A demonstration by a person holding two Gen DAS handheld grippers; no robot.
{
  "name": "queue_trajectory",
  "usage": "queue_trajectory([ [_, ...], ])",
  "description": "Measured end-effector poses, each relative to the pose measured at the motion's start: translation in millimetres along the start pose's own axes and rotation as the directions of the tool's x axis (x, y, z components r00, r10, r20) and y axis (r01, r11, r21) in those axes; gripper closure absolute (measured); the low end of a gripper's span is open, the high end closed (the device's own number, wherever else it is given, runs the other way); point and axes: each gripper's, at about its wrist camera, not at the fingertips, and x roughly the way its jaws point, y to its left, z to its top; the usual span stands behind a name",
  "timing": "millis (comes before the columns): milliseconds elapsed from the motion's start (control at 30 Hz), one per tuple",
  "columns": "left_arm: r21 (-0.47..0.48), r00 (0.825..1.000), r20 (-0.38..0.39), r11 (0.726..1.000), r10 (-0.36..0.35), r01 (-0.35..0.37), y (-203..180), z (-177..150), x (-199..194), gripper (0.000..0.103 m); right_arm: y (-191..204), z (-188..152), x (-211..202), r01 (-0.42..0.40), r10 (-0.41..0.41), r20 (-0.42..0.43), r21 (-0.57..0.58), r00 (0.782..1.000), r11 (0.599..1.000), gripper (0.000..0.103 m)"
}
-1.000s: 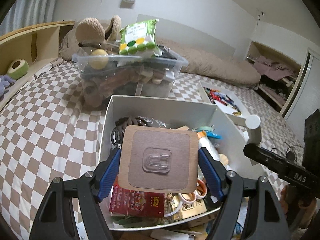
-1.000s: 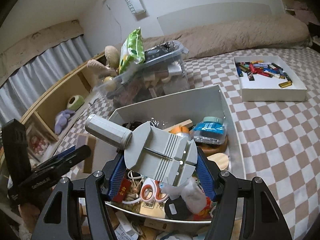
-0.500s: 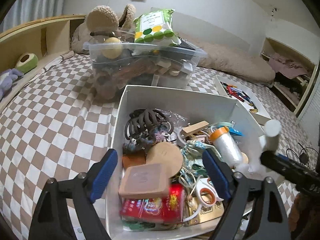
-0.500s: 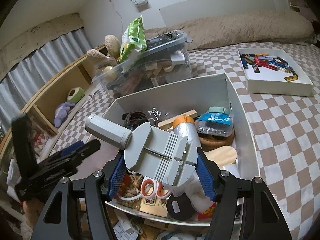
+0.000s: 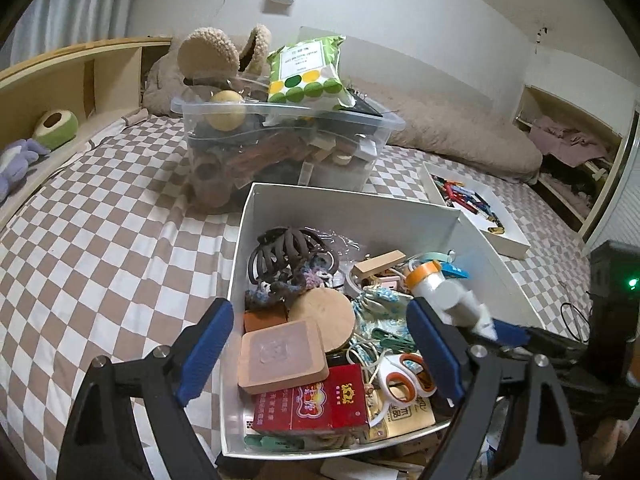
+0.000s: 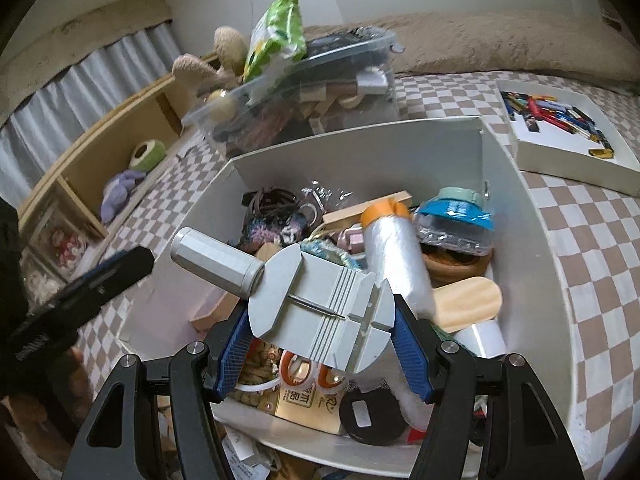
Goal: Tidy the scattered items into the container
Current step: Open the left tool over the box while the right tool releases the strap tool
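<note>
left-wrist view: my left gripper (image 5: 320, 354) stands wide apart with nothing between its blue pads, poised over the near end of the white rectangular box (image 5: 352, 210) that fills the centre of the frame. the square brown pad with rounded corners (image 5: 282, 354) lies flat inside the box at lower centre, resting on a red printed packet (image 5: 312, 404) and touching a round cork disc (image 5: 322, 314). just right of them lie orange-handled scissors (image 5: 404, 376); a dark claw hair clip (image 5: 286, 250) sits toward the far wall. the box stands on a brown-and-white checked bedsheet (image 5: 100, 240).

right-wrist view: my right gripper (image 6: 320, 338) is clamped on a grey plastic tool with a ribbed flat body and a cylindrical handle (image 6: 316, 312), its blue pads pressing the body's two sides. the tool hangs at lower centre of the frame, over the near half of the same white box (image 6: 360, 148), its handle pointing to the upper left. beyond it lie a foil-wrapped roll with an orange cap (image 6: 394, 256) and a blue-lidded clear tub (image 6: 456, 222).

background, both views: a clear plastic bin heaped with oddments (image 5: 284, 148) behind the box, and a shallow white tray of coloured sticks (image 6: 568, 136) at the upper right of the right-wrist frame.
</note>
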Motion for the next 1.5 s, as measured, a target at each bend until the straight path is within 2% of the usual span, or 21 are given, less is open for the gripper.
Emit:
queue_trajectory([
  [267,-0.002,1.000,0.002,1.000,-0.006,0.006,0.2,-0.6,-2.0,0.014,8.5,-3.7,10.1,0.018,-0.019,-0.027,-0.043,0.999,0.999,0.035],
  [333,-0.001,1.000,0.001,1.000,-0.008,0.008,-0.2,-1.0,-2.6,0.014,6.1,-3.8,9.8,0.018,-0.018,-0.022,-0.032,1.000,0.999,0.010],
  [367,-0.001,1.000,0.000,1.000,-0.008,0.008,-0.5,-1.0,-2.8,0.014,5.6,-4.0,8.1,0.031,-0.031,-0.010,-0.029,0.999,0.999,0.008],
  [1233,-0.002,1.000,-0.005,1.000,-0.005,0.005,-1.9,-6.0,-3.2,0.014,-5.7,-3.0,-9.9,0.081,-0.080,0.043,-0.021,0.996,0.996,0.008],
  [1500,-0.002,1.000,-0.001,1.000,-0.012,0.012,0.0,-4.1,-6.5,0.014,-16.1,2.3,-9.1,-0.008,0.006,0.030,0.052,1.000,0.999,0.008],
])
